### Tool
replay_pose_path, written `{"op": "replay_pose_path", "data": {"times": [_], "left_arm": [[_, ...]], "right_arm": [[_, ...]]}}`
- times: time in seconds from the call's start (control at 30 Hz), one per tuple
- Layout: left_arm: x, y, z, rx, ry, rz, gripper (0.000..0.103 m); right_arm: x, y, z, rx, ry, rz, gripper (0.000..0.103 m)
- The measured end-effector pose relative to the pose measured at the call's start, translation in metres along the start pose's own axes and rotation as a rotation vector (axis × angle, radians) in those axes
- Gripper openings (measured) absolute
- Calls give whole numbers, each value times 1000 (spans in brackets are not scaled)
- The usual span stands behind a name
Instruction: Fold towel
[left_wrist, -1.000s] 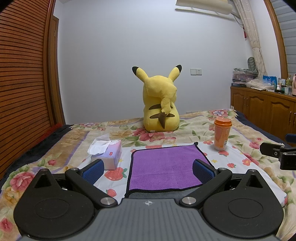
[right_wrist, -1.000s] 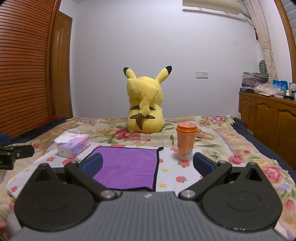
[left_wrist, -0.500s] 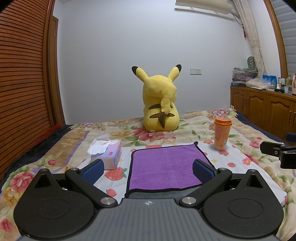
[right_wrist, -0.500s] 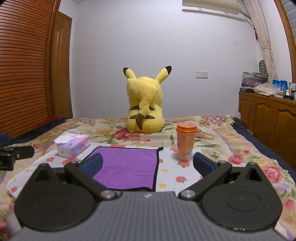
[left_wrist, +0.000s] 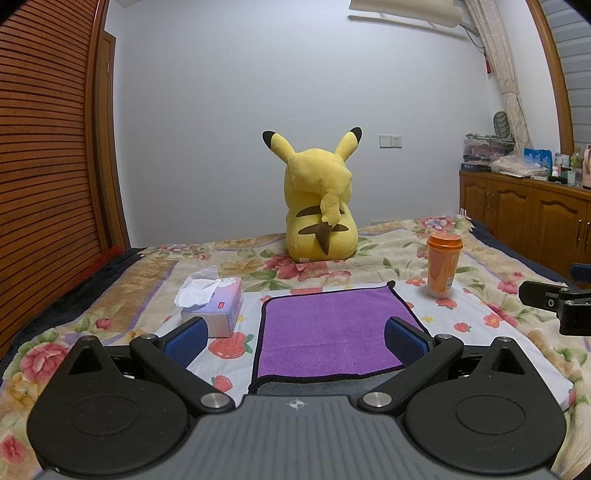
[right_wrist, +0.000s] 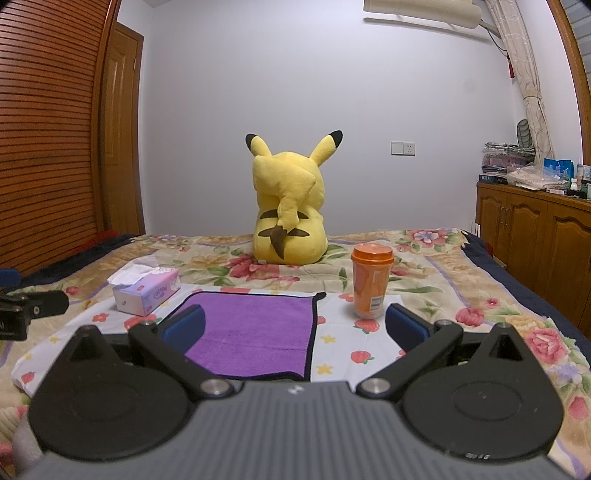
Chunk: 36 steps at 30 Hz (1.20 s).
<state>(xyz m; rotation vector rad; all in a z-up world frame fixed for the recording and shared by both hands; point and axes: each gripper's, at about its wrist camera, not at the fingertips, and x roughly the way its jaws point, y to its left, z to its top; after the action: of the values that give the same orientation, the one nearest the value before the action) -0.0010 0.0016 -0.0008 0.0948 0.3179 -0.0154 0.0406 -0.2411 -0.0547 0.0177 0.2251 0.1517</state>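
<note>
Tissue box (left_wrist: 218, 310) off to the left on the bed (left_wrist: 122, 295), then purple towel (left_wrist: 332, 328) with black trim, spread flat and unfolded on the floral sheet, orange cup (left_wrist: 443, 266) to its right, yellow plush (left_wrist: 319, 206) sitting behind. Left gripper (left_wrist: 295, 338) fingers spread wide, holding nothing; right gripper (right_wrist: 295, 325) same, wide apart over the towel's near edge.

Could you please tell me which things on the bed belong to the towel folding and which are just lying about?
For the job: purple towel, left gripper, right gripper.
Just lying about: tissue box, orange cup, yellow plush toy.
</note>
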Motion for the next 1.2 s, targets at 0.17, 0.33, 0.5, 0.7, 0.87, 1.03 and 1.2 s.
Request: {"op": "replay_pose_path", "data": {"times": [0.17,0.33,0.5,0.7,0.87,1.03,1.2], "left_arm": [[0,0,0,0,0,0,103],[0,0,0,1,0,0,103],[0,0,0,1,1,0,103],[0,0,0,1,0,0,103],[1,-1,2,1,2,0,103],[0,0,2,4,9,-2,103],[5,-1,-4,5,31,-9,103]], "right_arm": [[0,0,0,0,0,1,103],[0,0,0,1,1,0,103],[0,0,0,0,0,0,103],[0,0,0,1,0,0,103],[0,0,0,1,0,0,103],[0,0,0,0,1,1,103],[1,3,-2,-3,7,4,103]]}}
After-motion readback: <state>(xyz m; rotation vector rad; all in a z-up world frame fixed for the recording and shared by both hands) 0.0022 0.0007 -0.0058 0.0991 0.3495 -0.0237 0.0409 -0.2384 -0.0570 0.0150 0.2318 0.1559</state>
